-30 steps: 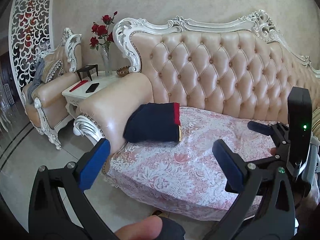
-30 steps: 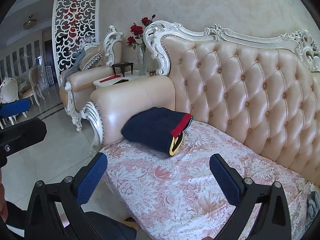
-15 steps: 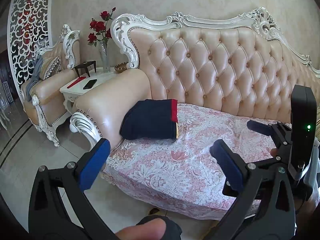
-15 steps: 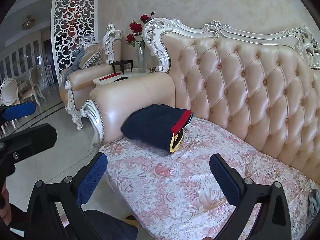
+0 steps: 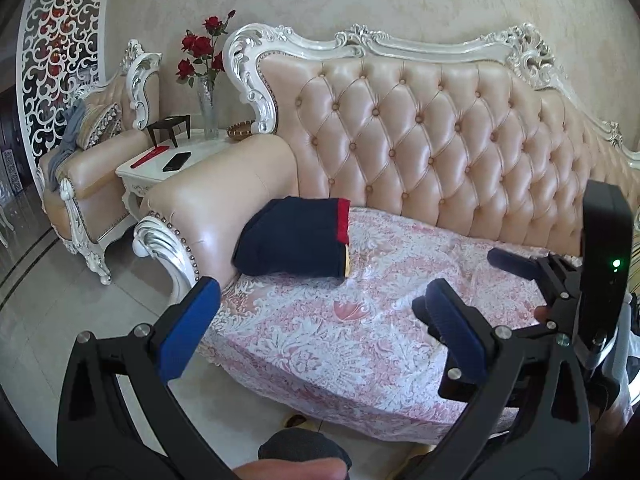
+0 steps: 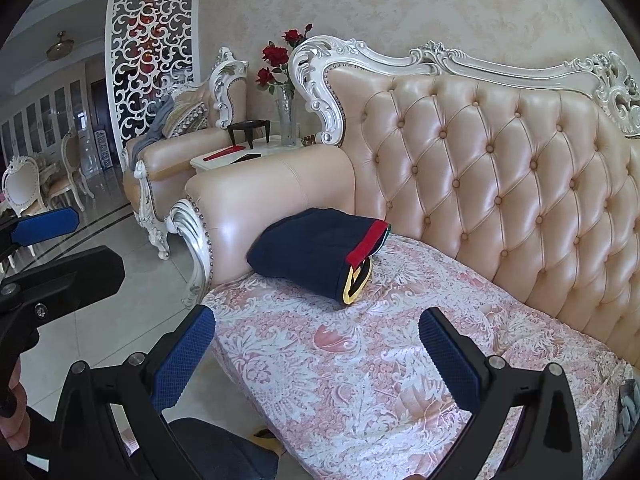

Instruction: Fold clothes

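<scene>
A folded navy garment (image 5: pixel 294 240) with a red band and a yellow edge lies on the pink patterned seat cover (image 5: pixel 360 320) against the sofa's left armrest (image 5: pixel 224 196). It also shows in the right wrist view (image 6: pixel 316 252). My left gripper (image 5: pixel 320 328) is open and empty, held in front of the seat's front edge. My right gripper (image 6: pixel 316 352) is open and empty, also short of the garment. The right gripper shows at the right of the left wrist view (image 5: pixel 520 268).
A tufted cream sofa back (image 5: pixel 440 140) rises behind the seat. A white side table (image 5: pixel 172 160) with a phone, a red item and a vase of roses (image 5: pixel 204 60) stands left of the armrest. An armchair (image 5: pixel 92 152) stands further left on the tiled floor (image 5: pixel 48 312).
Both grippers have stayed open and empty. The left wrist view has shifted a little, so the sofa and garment sit slightly lower and to the right in it. The garment has not moved.
</scene>
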Action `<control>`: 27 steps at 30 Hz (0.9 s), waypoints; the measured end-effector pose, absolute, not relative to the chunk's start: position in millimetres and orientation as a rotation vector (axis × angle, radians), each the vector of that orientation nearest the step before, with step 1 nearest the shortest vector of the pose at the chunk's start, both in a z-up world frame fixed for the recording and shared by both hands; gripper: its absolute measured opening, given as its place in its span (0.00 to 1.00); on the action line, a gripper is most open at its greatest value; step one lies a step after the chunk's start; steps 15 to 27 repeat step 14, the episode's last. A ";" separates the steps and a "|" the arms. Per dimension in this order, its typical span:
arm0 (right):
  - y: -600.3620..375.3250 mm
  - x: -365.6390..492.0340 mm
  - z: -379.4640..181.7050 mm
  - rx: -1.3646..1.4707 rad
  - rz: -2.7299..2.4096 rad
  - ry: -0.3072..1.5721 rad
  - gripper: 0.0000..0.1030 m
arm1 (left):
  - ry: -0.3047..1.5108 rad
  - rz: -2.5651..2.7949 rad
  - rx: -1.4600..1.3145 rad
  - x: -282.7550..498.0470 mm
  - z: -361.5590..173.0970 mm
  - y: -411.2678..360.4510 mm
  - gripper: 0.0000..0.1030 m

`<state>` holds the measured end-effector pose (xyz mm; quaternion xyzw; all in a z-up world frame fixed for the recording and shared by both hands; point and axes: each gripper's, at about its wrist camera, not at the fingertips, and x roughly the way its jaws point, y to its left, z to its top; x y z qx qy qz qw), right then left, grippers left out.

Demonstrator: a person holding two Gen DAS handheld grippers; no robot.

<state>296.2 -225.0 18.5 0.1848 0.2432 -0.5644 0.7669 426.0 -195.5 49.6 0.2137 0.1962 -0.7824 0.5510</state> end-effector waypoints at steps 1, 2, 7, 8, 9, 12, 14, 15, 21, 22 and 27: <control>-225.0 296.5 18.2 0.401 -1.226 0.529 1.00 | 0.458 -1.857 0.508 425.2 49.1 -194.4 1.00; -225.1 296.7 17.9 0.400 -1.227 0.530 1.00 | 0.454 -1.864 0.515 424.0 48.4 -192.8 1.00; -225.7 297.6 15.8 0.406 -1.226 0.534 1.00 | 0.462 -1.870 0.497 424.5 48.8 -189.3 1.00; -225.5 297.7 15.5 0.407 -1.225 0.534 1.00 | 0.462 -1.871 0.495 424.5 48.9 -188.8 1.00; -225.2 297.9 15.2 0.408 -1.222 0.534 1.00 | 0.447 -1.867 0.502 423.3 48.9 -187.8 1.00; -225.3 298.5 14.9 0.406 -1.223 0.537 1.00 | 0.461 -1.878 0.507 422.7 48.9 -186.9 1.00; -225.5 298.5 14.8 0.407 -1.225 0.538 1.00 | 0.462 -1.882 0.513 421.6 48.8 -185.3 1.00; -225.5 298.5 14.8 0.407 -1.225 0.538 1.00 | 0.462 -1.882 0.513 421.6 48.8 -185.3 1.00; -225.5 298.5 14.8 0.407 -1.225 0.538 1.00 | 0.462 -1.882 0.513 421.6 48.8 -185.3 1.00; -225.5 298.5 14.8 0.407 -1.225 0.538 1.00 | 0.462 -1.882 0.513 421.6 48.8 -185.3 1.00; -225.5 298.5 14.8 0.407 -1.225 0.538 1.00 | 0.462 -1.882 0.513 421.6 48.8 -185.3 1.00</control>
